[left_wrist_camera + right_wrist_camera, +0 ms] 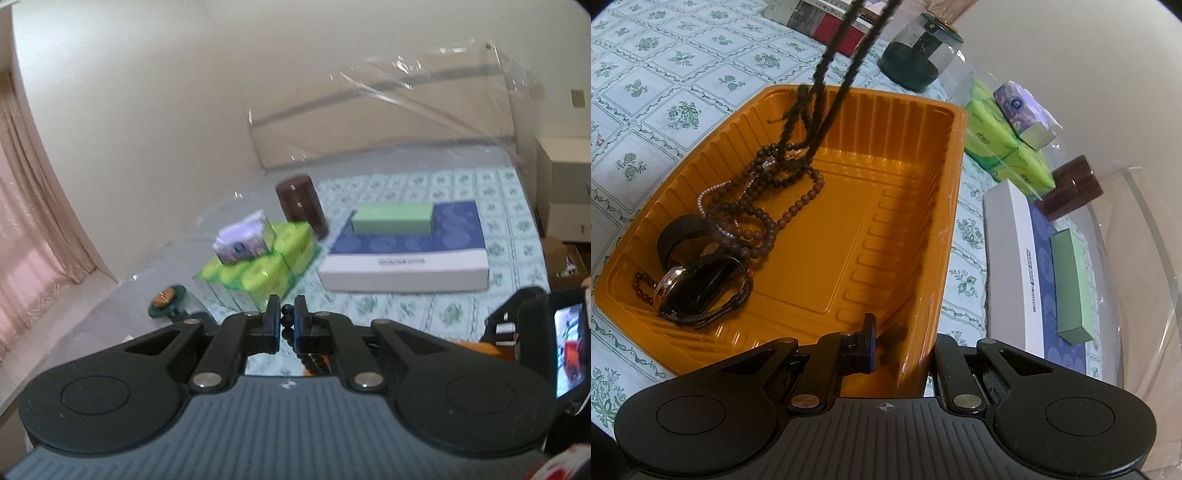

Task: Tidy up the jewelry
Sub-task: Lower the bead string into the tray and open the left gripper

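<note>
**Two grips, one strand going into the tray**

Both my tongs are clamped. The left gripper [287, 322] pinches a dark bead strand [286, 320]; the right gripper [903, 341] is closed on the orange tray's [945, 206] near wall, steadying it.

Judging by this, I am lowering the strand into the tray. Next I should bring the left tongs down until the strand slackens, then open them.

Only the right view shows where it hangs: coming in from 12 o'clock, its lower end touching the bead pile [764, 206] at about 10 o'clock, with watches [701, 288] nearer, at 9. The left view instead shows the pinch itself, and beyond it the tissue packs [258, 266] and brown jar [301, 206].
</note>
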The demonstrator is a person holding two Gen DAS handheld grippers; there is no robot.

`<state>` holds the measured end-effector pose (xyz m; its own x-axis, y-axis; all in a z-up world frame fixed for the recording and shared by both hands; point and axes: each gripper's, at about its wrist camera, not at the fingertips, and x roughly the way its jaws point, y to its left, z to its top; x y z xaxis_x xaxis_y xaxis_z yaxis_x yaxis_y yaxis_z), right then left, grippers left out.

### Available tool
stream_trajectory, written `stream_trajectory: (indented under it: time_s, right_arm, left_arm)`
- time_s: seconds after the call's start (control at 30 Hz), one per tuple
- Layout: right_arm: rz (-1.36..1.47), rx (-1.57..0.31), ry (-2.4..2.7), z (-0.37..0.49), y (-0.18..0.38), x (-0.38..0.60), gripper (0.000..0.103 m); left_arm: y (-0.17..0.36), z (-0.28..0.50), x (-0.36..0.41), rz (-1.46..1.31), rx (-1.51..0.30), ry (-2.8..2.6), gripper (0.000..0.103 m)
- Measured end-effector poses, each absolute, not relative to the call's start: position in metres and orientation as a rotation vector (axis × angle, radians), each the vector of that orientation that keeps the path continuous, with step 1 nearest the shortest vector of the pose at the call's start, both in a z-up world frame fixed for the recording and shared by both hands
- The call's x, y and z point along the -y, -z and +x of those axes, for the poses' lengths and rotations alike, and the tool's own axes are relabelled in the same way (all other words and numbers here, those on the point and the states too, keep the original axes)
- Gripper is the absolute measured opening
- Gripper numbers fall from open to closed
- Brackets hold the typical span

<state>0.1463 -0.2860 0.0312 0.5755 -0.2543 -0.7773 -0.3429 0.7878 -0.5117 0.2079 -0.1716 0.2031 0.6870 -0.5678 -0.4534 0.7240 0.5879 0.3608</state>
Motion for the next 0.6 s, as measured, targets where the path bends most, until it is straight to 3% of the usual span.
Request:
stream_trajectory:
  time_s: [0.6]
  right_arm:
    - [-0.687, -0.981, -0.058, 0.147, -0.030, 0.286, 0.012]
  left_arm:
    - [-0.137, 0.236, 0.188, 0.591, -0.522, 0.791, 0.006]
